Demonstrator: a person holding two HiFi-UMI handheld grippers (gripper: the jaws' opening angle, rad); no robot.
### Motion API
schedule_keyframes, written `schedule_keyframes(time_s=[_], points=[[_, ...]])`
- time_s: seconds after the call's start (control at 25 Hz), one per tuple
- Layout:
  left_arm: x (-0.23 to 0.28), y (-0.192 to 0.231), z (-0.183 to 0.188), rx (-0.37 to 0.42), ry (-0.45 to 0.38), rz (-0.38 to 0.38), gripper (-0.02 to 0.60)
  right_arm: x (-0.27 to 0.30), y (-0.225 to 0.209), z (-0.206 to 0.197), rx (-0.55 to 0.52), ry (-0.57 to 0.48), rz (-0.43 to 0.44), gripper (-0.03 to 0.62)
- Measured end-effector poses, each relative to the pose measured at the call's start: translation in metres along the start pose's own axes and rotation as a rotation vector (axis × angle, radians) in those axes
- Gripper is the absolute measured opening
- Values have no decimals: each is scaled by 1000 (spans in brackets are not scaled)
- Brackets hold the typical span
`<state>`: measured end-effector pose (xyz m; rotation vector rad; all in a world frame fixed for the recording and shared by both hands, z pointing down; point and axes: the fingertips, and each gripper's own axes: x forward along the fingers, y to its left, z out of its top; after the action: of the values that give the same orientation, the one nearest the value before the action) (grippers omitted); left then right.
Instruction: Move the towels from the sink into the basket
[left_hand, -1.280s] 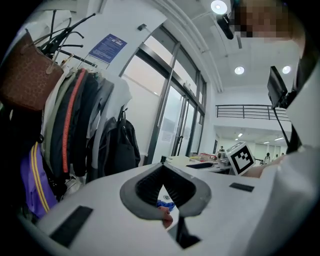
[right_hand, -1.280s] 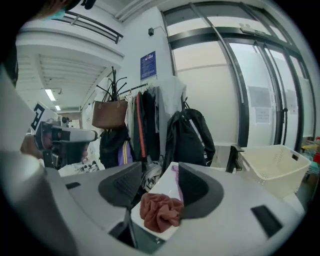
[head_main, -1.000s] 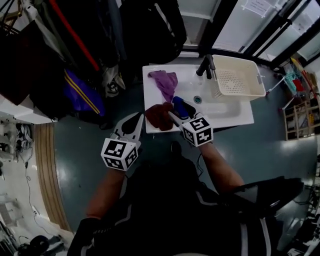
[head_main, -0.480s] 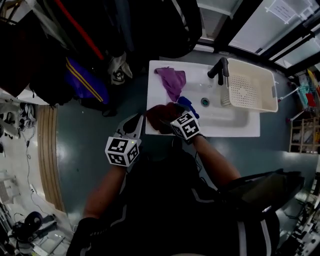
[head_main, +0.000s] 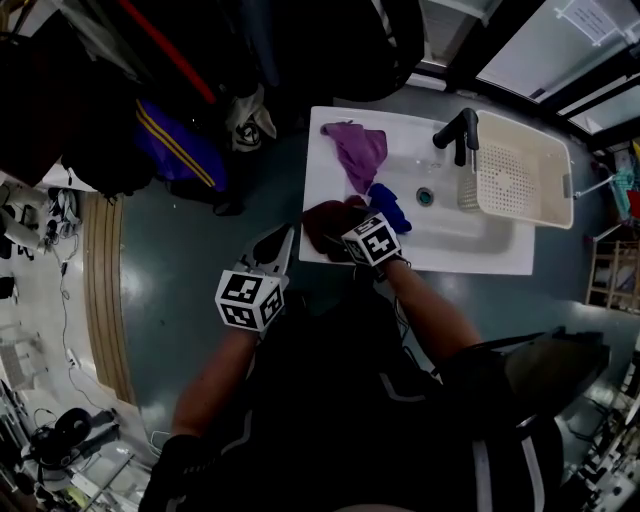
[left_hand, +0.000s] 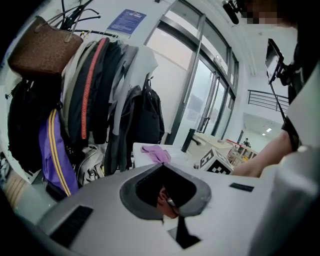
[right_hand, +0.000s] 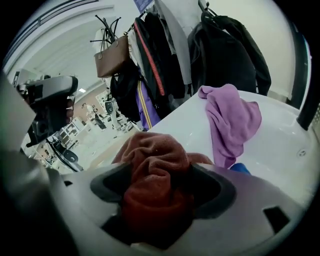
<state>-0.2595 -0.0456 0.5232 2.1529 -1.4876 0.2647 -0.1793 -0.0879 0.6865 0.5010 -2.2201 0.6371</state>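
Three towels in view, none in the basket (head_main: 528, 192) yet. Purple towel (head_main: 358, 150) lies draped on the sink (head_main: 470, 256) deck at the far left corner, one end hanging toward the basin. Blue towel (head_main: 390, 206) sits in the basin just below it, near the drain. Dark red towel (head_main: 322, 220) is bunched on the near left corner of the sink, at the edge.

My right gripper (right_hand: 159, 194) points down at the red towel. Its jaws have just been opening and stand wide apart, with the red wad sitting between them and filling most of the gap. I don't see the pads squeezing it, so I'm calling it not gripped.

My left gripper (head_main: 287, 233) hangs off the sink over the floor, just left of the red towel. Its jaws meet at the tips with nothing in them; a sliver of red shows through the gap behind the tips.

Basket is cream, perforated bottom, sitting on the right end of the sink, touching the black faucet (head_main: 458, 134) side. It looks empty. Coats and bags (head_main: 170, 150) hang beyond the sink's left side.
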Motion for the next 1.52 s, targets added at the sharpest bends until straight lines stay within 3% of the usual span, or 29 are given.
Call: schedule_keyframes(time_s=[0.16, 0.36, 0.44, 0.72, 1.0, 1.52], points=[[-4, 1, -2, -1, 1, -2, 3, -2, 4, 0, -2, -21, 4, 312], [-12, 1, -2, 4, -6, -29, 3, -10, 4, -5, -3, -29, -67, 121], [-15, -2, -1, 16, -13, -45, 3, -12, 5, -9, -7, -21, -102, 99], [-21, -18, 4, 68, -20, -125, 3, -34, 12, 1, 22, -109, -135, 77], [-33, -20, 9, 107, -40, -134, 3, -74, 13, 16, 66, -229, -196, 77], [-31, -71, 49, 166, -87, -289, 3, -198, 3, 50, 132, -493, -371, 75]])
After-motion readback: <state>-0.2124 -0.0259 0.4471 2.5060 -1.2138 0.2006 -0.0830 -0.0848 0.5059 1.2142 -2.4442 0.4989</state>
